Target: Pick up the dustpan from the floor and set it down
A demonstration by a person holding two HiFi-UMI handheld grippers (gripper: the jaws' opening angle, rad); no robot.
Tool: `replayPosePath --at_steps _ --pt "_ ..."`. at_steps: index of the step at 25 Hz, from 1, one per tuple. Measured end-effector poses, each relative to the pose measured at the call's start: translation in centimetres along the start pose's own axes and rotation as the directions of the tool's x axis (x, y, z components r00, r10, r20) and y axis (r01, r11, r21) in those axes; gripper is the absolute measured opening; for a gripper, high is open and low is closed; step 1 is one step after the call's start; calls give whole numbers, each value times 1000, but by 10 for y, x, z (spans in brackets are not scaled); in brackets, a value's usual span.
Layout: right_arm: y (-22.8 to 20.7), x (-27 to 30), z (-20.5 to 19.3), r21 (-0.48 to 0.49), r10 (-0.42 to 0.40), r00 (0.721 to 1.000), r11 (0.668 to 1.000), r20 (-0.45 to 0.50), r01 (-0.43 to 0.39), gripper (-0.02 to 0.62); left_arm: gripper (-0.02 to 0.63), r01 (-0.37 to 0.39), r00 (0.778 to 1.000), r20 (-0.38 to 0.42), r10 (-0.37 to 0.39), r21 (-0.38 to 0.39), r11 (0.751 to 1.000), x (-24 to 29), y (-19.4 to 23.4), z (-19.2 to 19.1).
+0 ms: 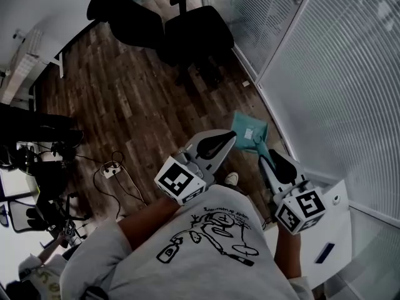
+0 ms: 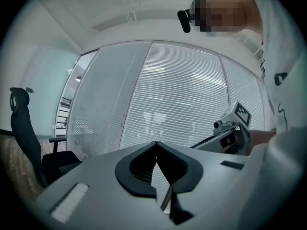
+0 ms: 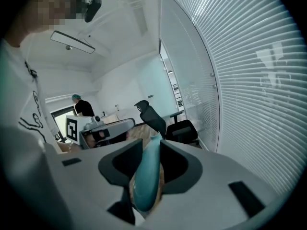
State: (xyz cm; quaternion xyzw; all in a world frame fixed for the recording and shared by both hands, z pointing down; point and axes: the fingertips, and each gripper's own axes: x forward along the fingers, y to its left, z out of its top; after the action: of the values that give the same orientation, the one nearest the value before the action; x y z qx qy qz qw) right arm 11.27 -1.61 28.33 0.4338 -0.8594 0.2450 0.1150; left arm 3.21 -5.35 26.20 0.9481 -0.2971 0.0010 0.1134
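1. Teal plastic – the dustpan is gripped by its handle in the right gripper, whose jaws are partly closed and press on it from both sides. The pan end sticks out past the jaws, over the wood floor, close to the foot of the glass wall.
2. The left gripper is just beside the pan. Its jaws meet at the tips with nothing between them.
3. A shoe shows below the two grippers.
4. The glass wall with slatted blinds shuts in the whole right side, and a white low unit sits against it next to the right arm.
5. Ahead, two black office chairs stand near the wall – well apart from the pan.
6. To the left, a power strip with looping cables lies on the boards, with dark equipment beyond it.
7. The widest bare stretch of floor lies between the chairs and the cables.
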Motion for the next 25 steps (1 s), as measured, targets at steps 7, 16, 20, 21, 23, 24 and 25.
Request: replayPosePath --at_steps 7,16,20,21,23,24,25 --pt "6 -1 4 -8 0 1000 1000 -5 0 106 2 6 1000 -2 -6 -4 1000 -2 0 2" --pt "3 0 3 -9 -1 1000 1000 -15 0 106 2 14 1000 -14 -14 -13 1000 0 0 -2" --pt "2 2 -2 -3 -2 1000 1000 -15 1 106 2 19 1000 -16 -20 -11 1000 -1 -1 -3" --pt "1 3 -3 0 -1 1000 1000 -14 1 106 2 20 1000 -17 -20 -12 1000 0 0 -4" --pt "0 6 -7 2 2 1000 1000 -10 -2 106 2 20 1000 -20 -21 -15 1000 1 2 -8" --pt "-1 8 -10 4 2 1000 1000 -9 -2 106 2 20 1000 -22 -21 -16 1000 1 3 -11" --pt "-3 9 -12 6 1 1000 1000 -9 -1 106 2 20 999 -25 -20 -17 1000 2 4 -13"
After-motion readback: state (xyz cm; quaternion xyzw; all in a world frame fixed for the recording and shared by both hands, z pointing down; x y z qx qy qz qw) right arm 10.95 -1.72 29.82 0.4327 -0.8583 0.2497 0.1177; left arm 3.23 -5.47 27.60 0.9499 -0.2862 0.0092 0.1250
